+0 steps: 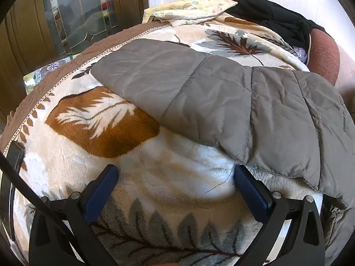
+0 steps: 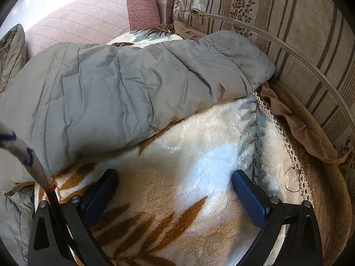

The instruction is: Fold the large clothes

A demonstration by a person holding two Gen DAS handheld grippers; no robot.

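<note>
1. My left gripper (image 1: 176, 174): jaws spread as wide as they go, nothing between them; blue pads hang over the blanket, tilted steeply down; the tip of the right-side finger (image 1: 240, 173) sits just beside the near hem of the garment, and I cannot tell whether it touches.
2. My right gripper (image 2: 175, 177): jaws likewise wide apart and empty; pads above bare fleece, the garment's near edge a little beyond the fingertips.
3. Grey quilted jacket (image 1: 221, 93): padded, stitched in panels, lying flat across the blanket; one sleeve-like length runs out to the left in the left wrist view; in the right wrist view the grey quilted jacket (image 2: 111, 88) stretches across the frame, its far end reaching the striped cushion.
4. Fleece blanket (image 1: 111, 122): cream ground, printed with brown, orange and grey-green leaves, braided trim along its edge; it lies under the jacket and both of my grippers.
5. Striped cushion (image 2: 288, 33): beige with brown stripes and a floral band, zip visible, standing along the right side.
6. Pale yellow patterned cloth (image 1: 193, 8); black garment (image 1: 273, 15) beside it; both heaped at the far end, well apart from the jacket.
7. Pink quilted upholstery (image 2: 88, 22): behind the jacket.
</note>
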